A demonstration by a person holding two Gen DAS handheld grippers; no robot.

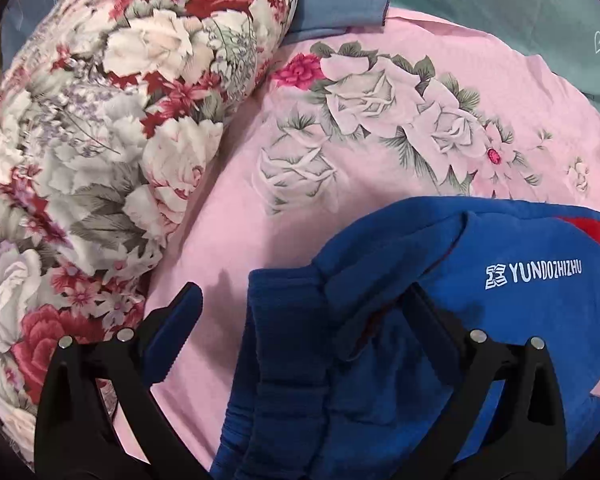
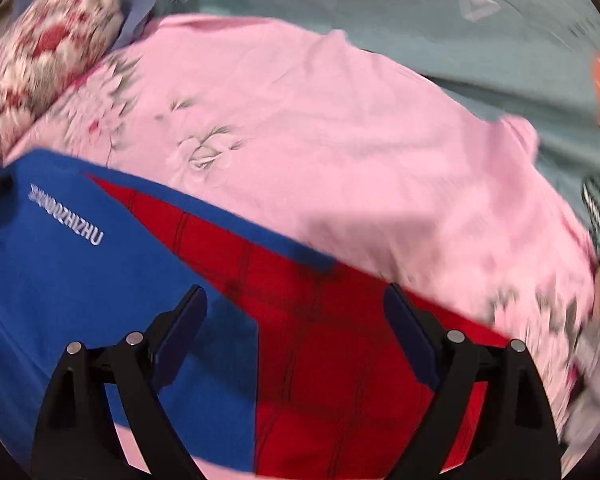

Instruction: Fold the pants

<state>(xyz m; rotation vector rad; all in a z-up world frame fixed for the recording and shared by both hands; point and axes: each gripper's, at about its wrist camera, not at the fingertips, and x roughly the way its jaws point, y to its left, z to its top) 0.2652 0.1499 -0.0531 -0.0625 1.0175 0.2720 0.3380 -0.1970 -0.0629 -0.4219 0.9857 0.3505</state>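
Item: blue pants with red web-lined panel, lying on my pink floral sheet beside a rolled floral quilt. White lettering on the blue cloth reads "YUNDOZHIZHU"; the right wrist view is blurred and shows only "ZHIZHU". My left gripper stands spread, the ribbed waistband bunched between its fingers, ungripped. My right gripper hangs spread over the red panel, holding nothing.
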